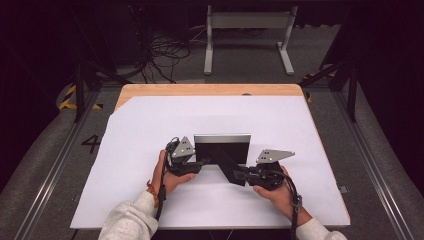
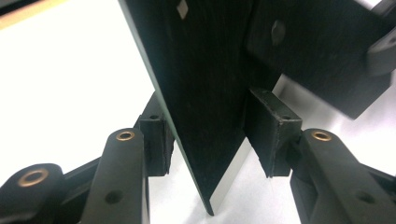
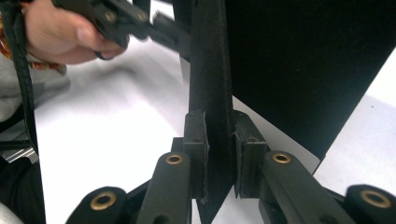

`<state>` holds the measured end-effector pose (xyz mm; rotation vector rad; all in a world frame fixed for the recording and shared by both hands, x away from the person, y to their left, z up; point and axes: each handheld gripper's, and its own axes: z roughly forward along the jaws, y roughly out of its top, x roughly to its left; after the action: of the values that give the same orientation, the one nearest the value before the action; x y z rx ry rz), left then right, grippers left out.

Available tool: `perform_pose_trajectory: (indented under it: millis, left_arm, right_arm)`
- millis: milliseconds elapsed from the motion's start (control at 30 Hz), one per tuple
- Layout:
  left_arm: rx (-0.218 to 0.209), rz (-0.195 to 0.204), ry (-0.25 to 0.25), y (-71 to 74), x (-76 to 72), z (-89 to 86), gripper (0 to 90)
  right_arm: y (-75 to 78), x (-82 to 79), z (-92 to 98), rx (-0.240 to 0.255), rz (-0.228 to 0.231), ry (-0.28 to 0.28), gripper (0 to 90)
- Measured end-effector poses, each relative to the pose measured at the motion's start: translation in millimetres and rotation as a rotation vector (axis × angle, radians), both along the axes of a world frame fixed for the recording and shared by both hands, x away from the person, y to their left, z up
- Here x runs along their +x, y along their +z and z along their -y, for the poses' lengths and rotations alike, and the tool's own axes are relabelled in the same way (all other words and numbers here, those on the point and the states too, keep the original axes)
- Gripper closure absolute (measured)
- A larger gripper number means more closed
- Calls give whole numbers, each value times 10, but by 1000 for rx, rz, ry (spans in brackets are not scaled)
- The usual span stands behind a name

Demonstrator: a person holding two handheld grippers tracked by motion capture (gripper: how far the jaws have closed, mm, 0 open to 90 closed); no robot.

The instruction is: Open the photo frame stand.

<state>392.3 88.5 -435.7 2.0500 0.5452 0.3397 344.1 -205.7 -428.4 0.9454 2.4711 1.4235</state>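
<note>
Scene: black picture frame (image 1: 222, 152) standing near the middle of the white-covered worktop (image 1: 125, 165), silver edge up, dark back facing the person, hinged back stand (image 1: 231, 169) swung out toward the right.
Left gripper (image 1: 201, 162): half spread around the frame's left edge (image 2: 205, 116); panel runs between the pads (image 2: 275, 126), light showing on both sides, so not yet pinching.
Right gripper (image 1: 239, 173): pinching the back stand (image 3: 212, 93), both pads pressed flat against the thin flap in the right gripper view.
Step in hand (judged): setting the stand's angle while steadying the frame.
Doing it well: close left pads on the frame edge before any pull on the flap; otherwise frame likely to pivot or slide on the smooth sheet.
Grip advice: keep the right pinch square to the flap, low near its free corner, and swing about the hinge line, no twisting.
Pace: slow, small arc; stop once the flap's lower edge meets the sheet and the frame leans back on it.
Risk: hard pull could tip the frame or strain the hinge.
Release: right first, left last, once steady.
</note>
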Motion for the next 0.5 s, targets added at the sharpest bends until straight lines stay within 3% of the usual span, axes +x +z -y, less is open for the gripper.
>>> perform_pose_trajectory:
  millis: [500]
  left_arm:
    - [-35, 33, 8, 131, -62, -106, 513]
  right_arm:
    - [-32, -46, -12, -29, 0, 7, 795]
